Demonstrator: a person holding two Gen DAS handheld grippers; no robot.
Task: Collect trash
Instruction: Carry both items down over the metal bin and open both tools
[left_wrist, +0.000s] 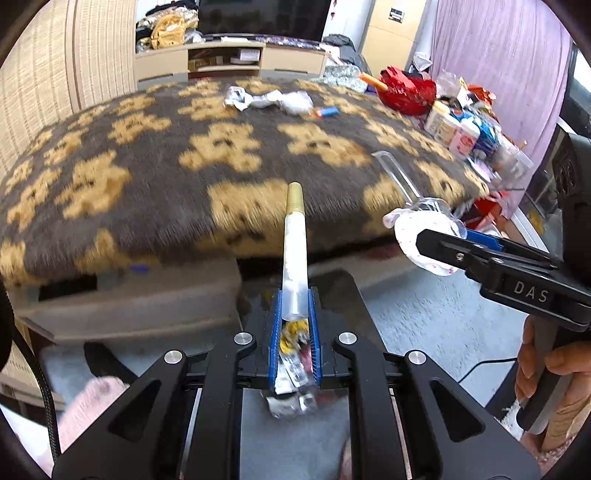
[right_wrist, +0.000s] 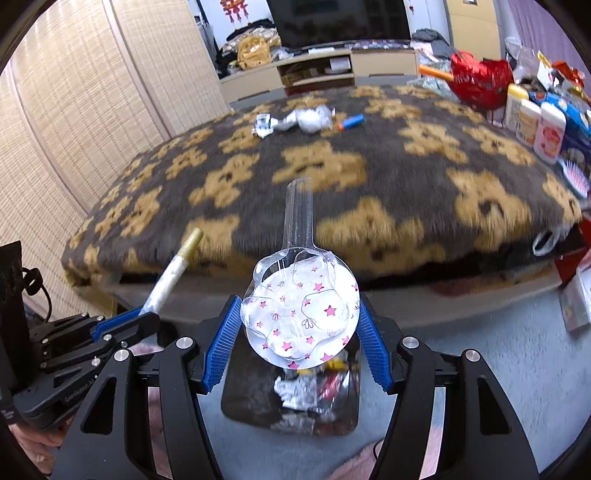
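I see open blanket across the middle and near side of the bed. Crumpled wrappers lie at the far edge, bottles crowd the right edge, and a trash bag sits below my fingers.

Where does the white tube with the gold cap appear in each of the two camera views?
Left wrist view: the white tube with the gold cap stands at centre, held between the left gripper fingers, gold tip pointing at the bed.
Right wrist view: the same tube lies at lower left, slanting up to the right.
Shared landmark: the crumpled silver wrapper on the bear-pattern blanket.
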